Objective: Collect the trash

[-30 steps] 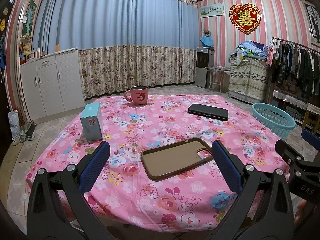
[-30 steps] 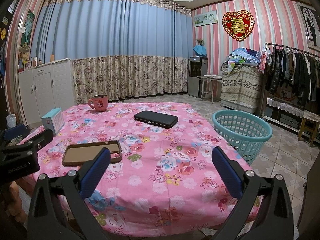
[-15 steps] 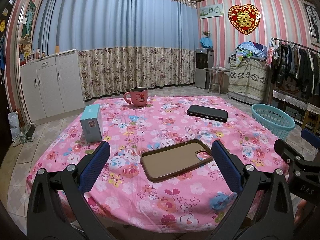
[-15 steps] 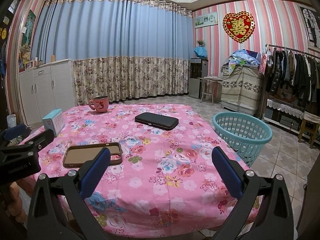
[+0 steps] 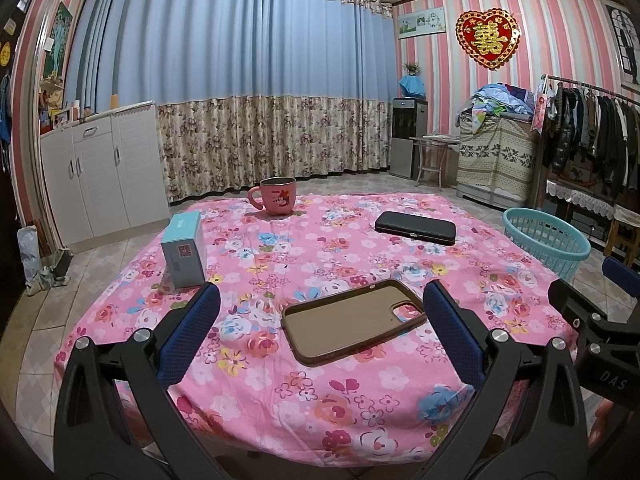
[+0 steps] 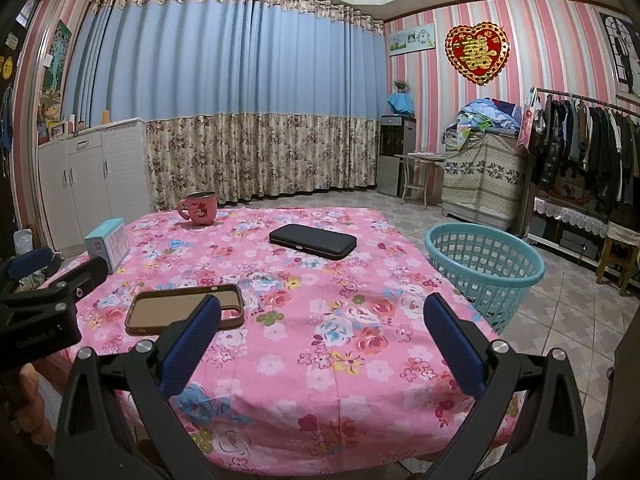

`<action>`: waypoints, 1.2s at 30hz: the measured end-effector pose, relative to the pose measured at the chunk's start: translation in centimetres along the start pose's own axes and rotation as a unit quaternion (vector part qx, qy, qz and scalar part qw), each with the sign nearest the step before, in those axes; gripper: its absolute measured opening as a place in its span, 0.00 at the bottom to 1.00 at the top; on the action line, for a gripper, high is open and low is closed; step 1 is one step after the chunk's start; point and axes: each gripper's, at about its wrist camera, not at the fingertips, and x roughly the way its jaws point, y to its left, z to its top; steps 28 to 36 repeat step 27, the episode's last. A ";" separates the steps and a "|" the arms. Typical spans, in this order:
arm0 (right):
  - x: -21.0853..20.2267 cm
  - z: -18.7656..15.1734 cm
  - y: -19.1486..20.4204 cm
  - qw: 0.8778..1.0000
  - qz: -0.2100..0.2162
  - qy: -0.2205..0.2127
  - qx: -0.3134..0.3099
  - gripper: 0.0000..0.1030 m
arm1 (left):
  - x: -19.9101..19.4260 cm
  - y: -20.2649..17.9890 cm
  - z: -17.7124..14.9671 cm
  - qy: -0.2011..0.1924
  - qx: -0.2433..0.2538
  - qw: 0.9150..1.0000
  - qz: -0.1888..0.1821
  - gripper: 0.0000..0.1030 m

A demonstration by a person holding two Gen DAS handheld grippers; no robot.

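Both the left gripper [image 5: 320, 332] and the right gripper [image 6: 322, 334] hover with jaws spread wide and empty at the near edge of a floral-clothed table [image 5: 348, 400]. A brown phone case [image 5: 352, 320] lies near that edge, a black case [image 5: 416, 228] toward the far right corner, a teal box [image 5: 184, 248] by the left edge. A turquoise basket [image 6: 484, 268] stands on the floor off the table's right edge.

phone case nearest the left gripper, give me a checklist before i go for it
1. Left gripper open: ok, its fingers stand wide apart with nothing between them.
2. Brown phone case reachable: ok, it lies flat, open side up, just ahead of the fingers.
3. Space around the case: ok, the blue box, pink mug and black case sit apart from it.
4. Right gripper free: ok, open and empty.
5. Teal basket ready: ok, on the floor beside the table, nothing seen inside.
6. Case is really trash: cannot tell.
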 end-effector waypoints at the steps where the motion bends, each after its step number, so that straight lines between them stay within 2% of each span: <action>1: 0.1 0.1 0.1 1.000 0.000 0.000 0.000 0.96 | 0.0 0.0 0.0 0.000 0.000 1.000 0.000 0.95; 36: -0.1 0.0 -0.2 1.000 0.000 0.000 0.001 0.96 | 0.4 0.8 0.3 -0.009 0.008 1.000 -0.003 0.95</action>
